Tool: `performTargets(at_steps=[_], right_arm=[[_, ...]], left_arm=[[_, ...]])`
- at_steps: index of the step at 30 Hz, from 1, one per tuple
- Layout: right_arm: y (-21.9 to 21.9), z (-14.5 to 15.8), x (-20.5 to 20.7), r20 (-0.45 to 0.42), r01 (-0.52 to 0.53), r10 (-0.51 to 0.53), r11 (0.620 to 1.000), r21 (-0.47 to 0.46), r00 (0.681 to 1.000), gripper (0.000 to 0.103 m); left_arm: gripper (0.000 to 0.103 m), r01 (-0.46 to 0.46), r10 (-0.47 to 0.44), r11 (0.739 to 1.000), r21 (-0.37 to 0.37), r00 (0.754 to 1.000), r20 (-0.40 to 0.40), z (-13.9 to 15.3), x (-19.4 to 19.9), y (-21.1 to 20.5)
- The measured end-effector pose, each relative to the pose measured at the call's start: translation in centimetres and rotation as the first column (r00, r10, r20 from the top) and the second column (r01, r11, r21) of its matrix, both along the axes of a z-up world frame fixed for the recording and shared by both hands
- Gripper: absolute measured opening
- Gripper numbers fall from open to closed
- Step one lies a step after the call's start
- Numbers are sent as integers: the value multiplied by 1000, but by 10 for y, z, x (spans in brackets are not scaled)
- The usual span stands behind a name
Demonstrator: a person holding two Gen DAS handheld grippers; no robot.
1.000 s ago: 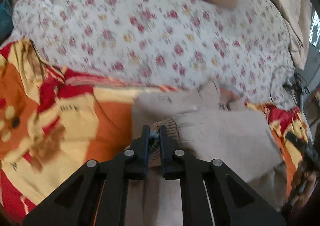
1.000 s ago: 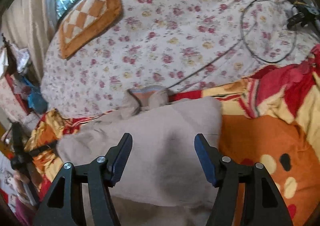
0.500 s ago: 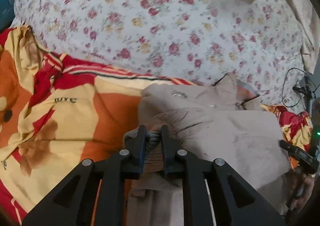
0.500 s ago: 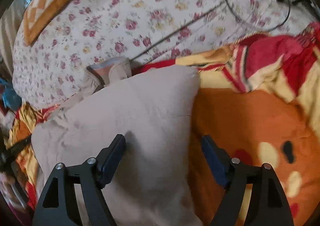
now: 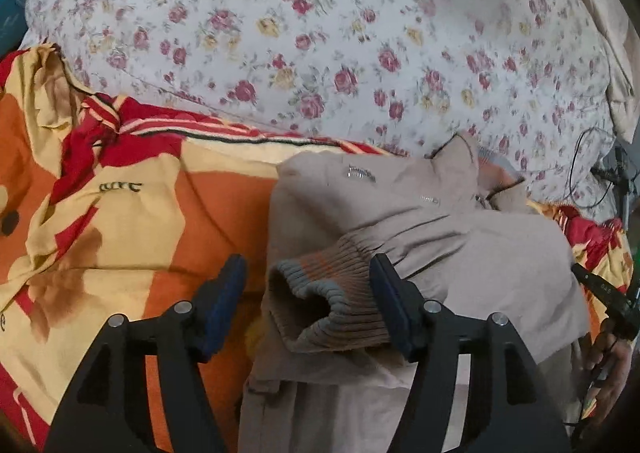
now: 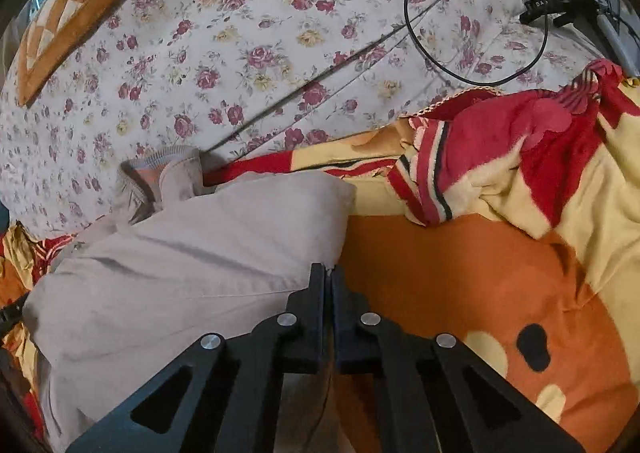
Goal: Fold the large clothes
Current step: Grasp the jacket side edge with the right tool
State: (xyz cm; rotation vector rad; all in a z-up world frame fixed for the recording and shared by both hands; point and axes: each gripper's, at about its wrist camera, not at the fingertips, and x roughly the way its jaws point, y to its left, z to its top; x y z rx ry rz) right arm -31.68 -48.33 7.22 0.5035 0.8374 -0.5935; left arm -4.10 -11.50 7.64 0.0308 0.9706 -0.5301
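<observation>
A beige jacket (image 5: 460, 253) lies partly folded on an orange, red and yellow blanket (image 5: 132, 221). Its ribbed cuff (image 5: 332, 293) rests between the wide-open fingers of my left gripper (image 5: 308, 285), which no longer grip it. In the right wrist view the jacket (image 6: 180, 265) fills the lower left. My right gripper (image 6: 329, 273) is shut on the jacket's right edge, low over the blanket (image 6: 460, 285). The jacket's collar (image 6: 160, 173) sticks up at the far side.
A white floral sheet (image 5: 320, 33) covers the bed beyond the blanket. An orange checked cushion (image 6: 72, 13) lies at the far end. A black cable (image 6: 460, 33) and a black clamp device (image 6: 560, 1) lie on the sheet at the right.
My left gripper opened and let go of the ribbed cuff. My right gripper moved to the jacket's right edge and closed on it.
</observation>
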Motion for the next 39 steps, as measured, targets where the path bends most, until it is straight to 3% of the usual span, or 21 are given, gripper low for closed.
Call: performTargets(at_steps=[1,3,7,8,9,10,11,14,17,21,23,25,26,29,31,33,34,36,38,39], right_arm=[[-1,7,-3,20,13,-14,1000,14,1000,17],[0,22,-11,52,6,-8,1000,30,999,58],[24,32,-19,55,-134,131,989,57,990,66],[30,26,-17,32,-151,149,987,54,988,66],[34,14,-10,-12,-164,166,984,72,986,60],[36,7,-2,-37,-178,182,980,89,983,46],[40,0,4,-63,-197,203,976,90,977,10],[43,10,2,-80,-196,195,981,-5,978,0],[31,17,-10,-96,-129,121,988,-81,988,0],[22,2,-7,-132,-77,69,995,-57,989,0],[20,8,-6,-128,-65,53,994,-93,990,0],[19,10,-6,-188,-35,-4,978,-205,982,0],[15,8,-9,-198,-24,-18,978,-209,980,0],[-2,18,-28,-29,70,-72,996,-62,997,8],[11,35,-26,61,-31,34,998,-48,998,12],[34,42,-16,63,-153,158,985,-74,986,37],[45,40,-6,45,-207,211,975,-77,976,40],[60,21,9,-75,-294,290,954,-57,954,40],[59,-2,18,-196,-301,289,953,-36,937,40],[55,-9,18,-209,-291,280,956,-23,937,43]], left_arm=[[63,-6,6,1000,-17,1000,14,4,-1,4],[64,-21,22,999,-31,999,45,13,-4,10],[65,-32,34,999,-30,997,71,18,-7,9],[65,-33,36,999,-38,996,78,20,-8,9],[65,-28,32,999,-46,996,80,20,-11,7],[65,-17,21,999,-49,997,79,21,-13,4],[65,-4,8,999,-47,997,78,21,-15,1],[66,45,-43,999,-30,995,91,20,-27,-12],[71,81,-84,996,27,992,95,9,-34,-28],[71,91,-98,991,96,992,79,-6,-34,-38],[72,85,-93,992,94,993,75,-10,-34,-38],[72,78,-87,990,115,993,79,-14,-34,-39],[72,78,-88,989,125,993,77,-17,-33,-41],[72,69,-79,990,123,994,73,-19,-32,-41],[72,71,-81,990,126,994,79,-19,-32,-43],[74,72,-85,987,142,993,85,-22,-32,-45],[75,71,-85,986,149,993,84,-24,-32,-46],[76,70,-82,986,152,994,79,-27,-30,-47],[76,71,-83,986,151,994,74,-27,-30,-47],[76,70,-82,986,152,994,75,-27,-30,-47]])
